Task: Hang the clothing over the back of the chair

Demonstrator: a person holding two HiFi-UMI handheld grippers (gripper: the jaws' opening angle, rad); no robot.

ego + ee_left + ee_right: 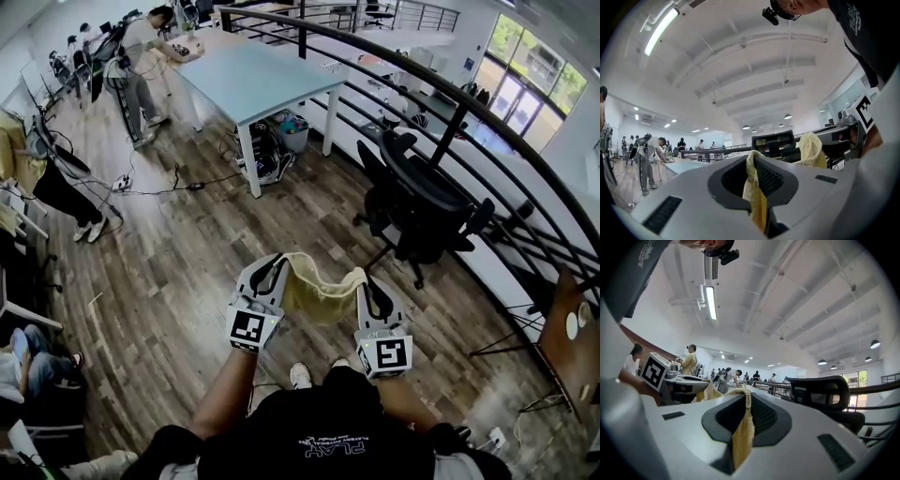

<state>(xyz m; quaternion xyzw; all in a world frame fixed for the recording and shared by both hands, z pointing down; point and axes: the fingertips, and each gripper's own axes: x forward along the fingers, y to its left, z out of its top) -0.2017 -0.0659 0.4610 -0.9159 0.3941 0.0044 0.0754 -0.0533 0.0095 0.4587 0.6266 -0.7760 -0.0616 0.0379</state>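
Cloth (321, 296) looks soft and light. Left tool (279, 263) and right tool (364, 278) each clench a top corner, good holds for draping.

Your head camera looks steeply down past your chest at the wooden floor (169, 281), with the left tongs (273, 266) and right tongs (367, 281) low centre. Each tongs camera sits close behind its jaws, facing level; all three views share the black chair (422, 211) and yellow cloth (319, 291).

Bright ceiling lighting; fisheye-warped edges
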